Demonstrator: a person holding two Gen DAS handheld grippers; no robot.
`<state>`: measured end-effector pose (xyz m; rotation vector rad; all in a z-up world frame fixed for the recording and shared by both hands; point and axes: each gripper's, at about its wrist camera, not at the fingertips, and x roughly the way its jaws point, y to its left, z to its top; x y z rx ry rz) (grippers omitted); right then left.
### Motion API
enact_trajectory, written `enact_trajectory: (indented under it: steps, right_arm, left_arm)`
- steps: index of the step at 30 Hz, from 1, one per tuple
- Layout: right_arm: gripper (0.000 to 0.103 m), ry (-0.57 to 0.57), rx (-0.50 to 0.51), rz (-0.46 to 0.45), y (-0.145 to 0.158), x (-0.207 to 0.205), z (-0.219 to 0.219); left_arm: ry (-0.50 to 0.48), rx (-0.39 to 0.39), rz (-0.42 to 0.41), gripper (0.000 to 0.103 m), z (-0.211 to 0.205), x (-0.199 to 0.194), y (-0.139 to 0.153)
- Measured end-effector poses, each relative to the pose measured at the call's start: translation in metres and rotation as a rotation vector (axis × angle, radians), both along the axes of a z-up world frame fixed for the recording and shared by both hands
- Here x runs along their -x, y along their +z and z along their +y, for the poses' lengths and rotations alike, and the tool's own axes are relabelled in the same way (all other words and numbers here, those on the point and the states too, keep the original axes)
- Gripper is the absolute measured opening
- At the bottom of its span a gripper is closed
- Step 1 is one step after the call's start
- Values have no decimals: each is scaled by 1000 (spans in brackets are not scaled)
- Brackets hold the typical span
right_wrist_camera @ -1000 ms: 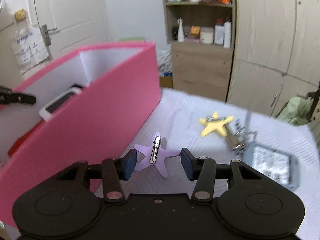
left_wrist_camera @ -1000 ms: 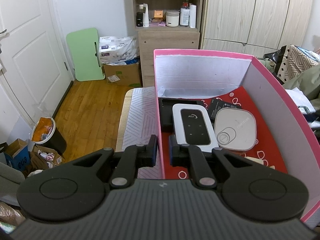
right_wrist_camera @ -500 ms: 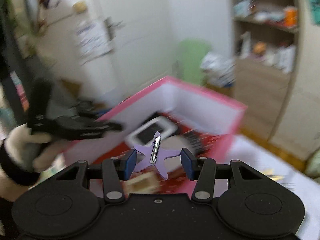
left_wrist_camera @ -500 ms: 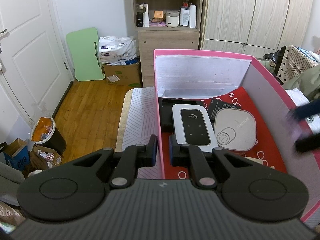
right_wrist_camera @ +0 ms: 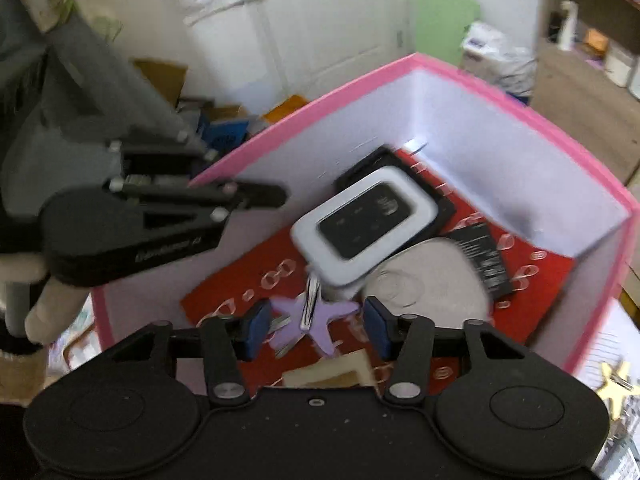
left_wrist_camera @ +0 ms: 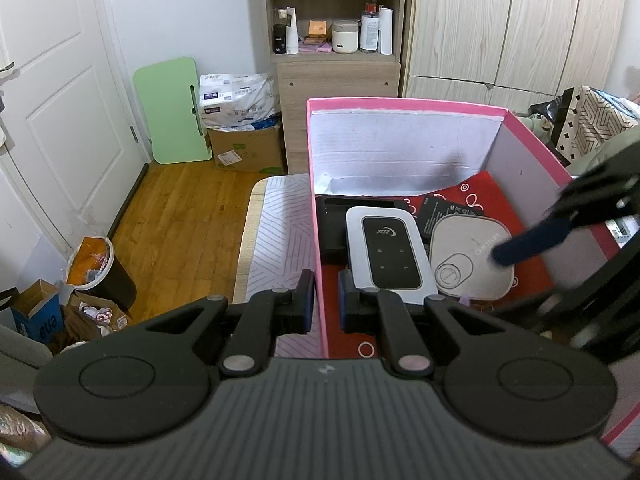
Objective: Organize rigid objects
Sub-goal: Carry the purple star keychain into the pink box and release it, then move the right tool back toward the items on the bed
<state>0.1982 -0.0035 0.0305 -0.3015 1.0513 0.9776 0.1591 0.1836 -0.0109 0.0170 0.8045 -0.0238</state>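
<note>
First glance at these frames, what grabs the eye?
The pink box with its red floor fills both views, with a white-and-black pocket router lying in the middle of it. In the right wrist view a purple star hair clip sits between the right tool's parted fingers, over the box floor. The left tool pinches the box's near wall.

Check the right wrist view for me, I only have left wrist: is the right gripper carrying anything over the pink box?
Observer: A purple star clip is between the right gripper's jaws, above the pink box's red floor. The jaws have just been opening, and the pads look clear of the clip.
Operator: Anything left outside the box?
Observer: Yes, a yellow star clip lies outside, to the right of the box.
</note>
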Motion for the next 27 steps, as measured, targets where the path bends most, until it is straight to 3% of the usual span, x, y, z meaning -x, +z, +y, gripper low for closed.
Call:
enact_trajectory:
  steps: [6, 12, 21, 27]
  right_arm:
    - [60, -89, -145, -62, 38, 12, -58]
    - [61, -204, -261, -175, 49, 37, -121]
    - [60, -433, -280, -214, 20, 51, -192]
    - [60, -642, -185, -261, -22, 53, -214]
  left_arm:
    - [-4, -7, 1, 10, 1, 1, 0]
    - [-6, -19, 3, 10, -2, 0, 0]
    - [-1, -8, -1, 10, -1, -1, -1]
    - [41, -22, -3, 4, -1, 1, -1]
